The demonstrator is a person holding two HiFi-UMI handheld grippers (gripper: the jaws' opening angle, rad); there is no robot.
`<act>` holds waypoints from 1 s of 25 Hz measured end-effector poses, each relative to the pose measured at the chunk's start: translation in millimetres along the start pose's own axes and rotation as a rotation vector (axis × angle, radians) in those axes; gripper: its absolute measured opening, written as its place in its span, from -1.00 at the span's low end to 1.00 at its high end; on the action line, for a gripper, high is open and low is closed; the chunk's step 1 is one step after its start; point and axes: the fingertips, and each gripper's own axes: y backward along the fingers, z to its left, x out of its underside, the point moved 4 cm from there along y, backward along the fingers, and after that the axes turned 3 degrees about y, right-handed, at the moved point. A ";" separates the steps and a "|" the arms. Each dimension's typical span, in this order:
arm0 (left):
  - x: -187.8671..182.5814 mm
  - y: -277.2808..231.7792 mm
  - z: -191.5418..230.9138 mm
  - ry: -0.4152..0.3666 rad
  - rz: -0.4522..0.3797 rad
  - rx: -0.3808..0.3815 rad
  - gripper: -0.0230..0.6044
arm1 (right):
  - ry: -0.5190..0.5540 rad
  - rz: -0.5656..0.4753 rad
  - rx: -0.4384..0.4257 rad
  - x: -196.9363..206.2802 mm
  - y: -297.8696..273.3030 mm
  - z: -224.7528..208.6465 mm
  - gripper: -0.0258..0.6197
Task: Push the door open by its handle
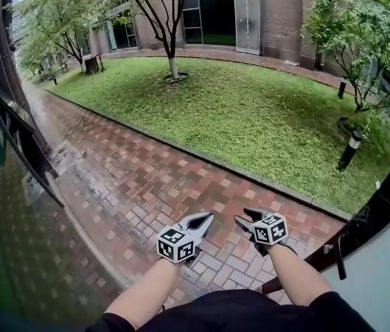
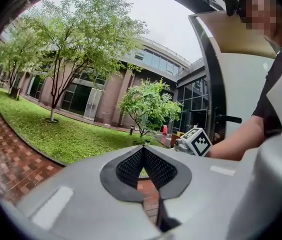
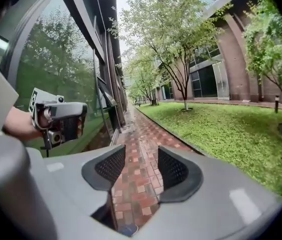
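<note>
Above bricks [image 1: 146, 185], L gripper [image 1: 207, 218] fingers [image 2: 130, 167] together, R gripper [image 1: 243, 217] fingers [image 3: 112, 165] apart (empty).

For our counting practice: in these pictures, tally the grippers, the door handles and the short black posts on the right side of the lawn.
grippers: 2, the left gripper and the right gripper
door handle: 1
black posts: 2
Total: 5

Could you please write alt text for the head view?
Two hand-held grippers, the left gripper shut and the right gripper open and empty, hover over a wet brick path beside a lawn with trees; a white door stands at right.
</note>
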 end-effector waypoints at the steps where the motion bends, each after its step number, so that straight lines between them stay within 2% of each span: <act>1: -0.5 -2.8 22.3 -0.003 0.020 -0.005 -0.93 | -0.014 0.003 0.001 -4.5 -19.5 -9.5 -0.28; 4: -7.8 -3.4 78.5 -0.021 0.070 -0.009 -0.93 | -0.042 0.010 0.009 -17.4 -65.3 -34.1 -0.28; 7: -21.6 -8.4 121.2 -0.021 0.052 -0.029 -0.93 | -0.045 -0.009 0.013 -43.1 -88.6 -56.8 -0.28; 10: -29.5 -12.1 150.8 0.010 0.018 -0.051 -0.93 | -0.039 -0.038 -0.034 -65.5 -109.9 -64.8 -0.29; 13: -36.2 -15.1 170.6 0.010 0.004 -0.074 -0.93 | -0.053 -0.071 -0.085 -85.4 -131.6 -69.8 -0.30; 19: -51.8 -28.4 194.0 0.022 -0.015 -0.134 -0.93 | 0.006 -0.048 -0.161 -113.4 -150.0 -93.9 -0.33; 22: -53.9 -33.5 199.7 0.011 -0.039 -0.174 -0.93 | 0.018 -0.063 -0.186 -122.8 -153.6 -109.4 -0.52; 25: -58.3 -41.4 207.9 0.021 -0.060 -0.187 -0.93 | 0.031 -0.071 -0.200 -127.3 -157.3 -118.4 -0.53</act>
